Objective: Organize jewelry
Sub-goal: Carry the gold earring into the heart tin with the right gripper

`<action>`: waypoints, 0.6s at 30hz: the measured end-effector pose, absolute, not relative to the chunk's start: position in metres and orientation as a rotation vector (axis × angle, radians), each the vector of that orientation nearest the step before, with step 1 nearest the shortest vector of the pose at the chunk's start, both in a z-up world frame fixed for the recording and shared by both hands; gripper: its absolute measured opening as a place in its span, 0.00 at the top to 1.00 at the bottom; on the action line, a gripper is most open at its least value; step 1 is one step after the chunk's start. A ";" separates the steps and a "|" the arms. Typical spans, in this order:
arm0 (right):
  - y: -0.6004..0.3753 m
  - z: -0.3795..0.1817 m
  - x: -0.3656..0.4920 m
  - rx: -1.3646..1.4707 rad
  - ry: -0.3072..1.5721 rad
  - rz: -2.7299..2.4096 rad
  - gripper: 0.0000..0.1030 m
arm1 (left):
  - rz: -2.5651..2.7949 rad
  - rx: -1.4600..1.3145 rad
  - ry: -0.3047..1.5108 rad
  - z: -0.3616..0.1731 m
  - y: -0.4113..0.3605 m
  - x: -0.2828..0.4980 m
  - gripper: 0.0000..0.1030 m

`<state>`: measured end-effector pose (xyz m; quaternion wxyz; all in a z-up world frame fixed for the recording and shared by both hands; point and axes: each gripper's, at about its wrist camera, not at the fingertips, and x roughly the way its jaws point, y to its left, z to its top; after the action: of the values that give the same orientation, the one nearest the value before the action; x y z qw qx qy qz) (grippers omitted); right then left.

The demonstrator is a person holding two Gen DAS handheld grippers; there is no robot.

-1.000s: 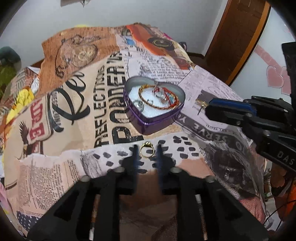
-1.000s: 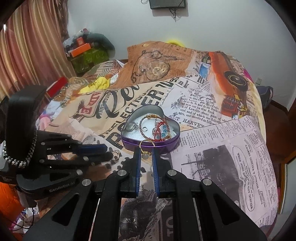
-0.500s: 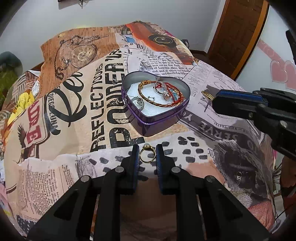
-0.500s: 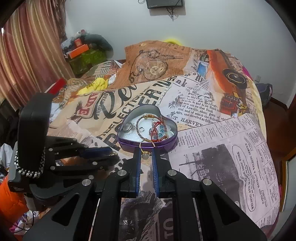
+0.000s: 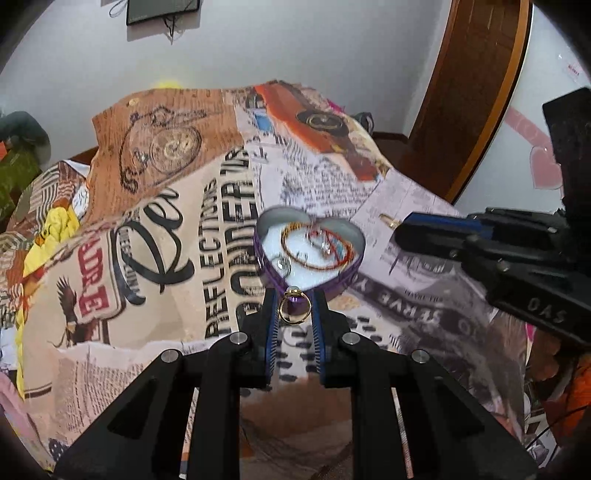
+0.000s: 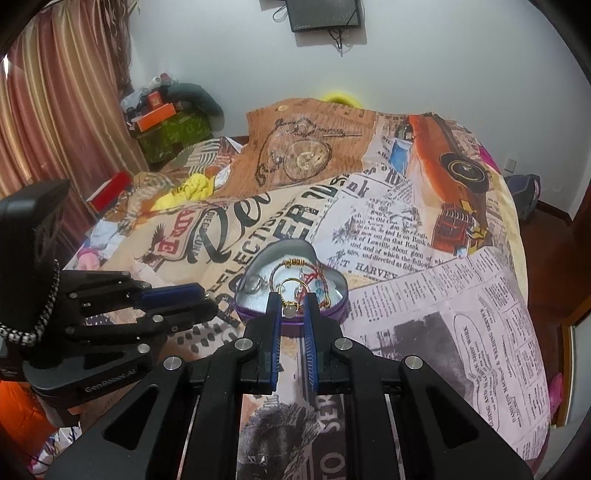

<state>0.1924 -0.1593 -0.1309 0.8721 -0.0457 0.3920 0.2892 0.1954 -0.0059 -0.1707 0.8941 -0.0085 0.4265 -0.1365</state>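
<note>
Both grippers are pinching a gold ring each. The left gripper (image 5: 294, 308) has its jaws narrowed onto a ring (image 5: 294, 309) with a small pale stone on top, held upright just in front of the tin's (image 5: 334, 282) point. The right gripper (image 6: 291, 308) is clamped the same way on its own ring (image 6: 291, 293), stone hanging down, lined up over the near edge of the tin. The tin is a purple heart, lid off, sitting on a bedspread (image 6: 424, 295) printed with newspaper clippings, a pocket watch and an orange car. White wall behind, a dark screen (image 6: 325, 14) mounted up high, striped curtain (image 6: 55, 103) on one side, wooden door (image 5: 476, 85) on the other. Inside the tin: a gold bangle (image 5: 295, 245), red cord bracelets and a few silver bits on a white lining.
</note>
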 end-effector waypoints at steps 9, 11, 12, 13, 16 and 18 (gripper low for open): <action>-0.154 -0.122 0.199 -0.073 0.787 0.624 0.90 | -0.293 -0.046 0.838 -0.158 -0.004 0.203 0.84; -0.152 -0.120 0.200 -0.072 0.778 0.633 0.90 | -0.296 -0.044 0.833 -0.158 -0.005 0.205 0.84; -0.150 -0.120 0.201 -0.072 0.776 0.635 0.90 | -0.298 -0.044 0.833 -0.158 -0.005 0.206 0.84; -0.149 -0.121 0.203 -0.073 0.775 0.638 0.90 | -0.299 -0.043 0.833 -0.159 -0.005 0.207 0.84; -0.147 -0.127 0.208 -0.070 0.785 0.642 0.90 | -0.300 -0.045 0.838 -0.162 -0.005 0.212 0.84; -0.147 -0.131 0.212 -0.058 0.800 0.647 0.90 | -0.304 -0.053 0.848 -0.166 -0.004 0.216 0.84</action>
<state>0.2120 -0.1468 -0.1315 0.8703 -0.0278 0.3823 0.3092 0.2159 -0.0041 -0.1657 0.8998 -0.0255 0.4099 -0.1470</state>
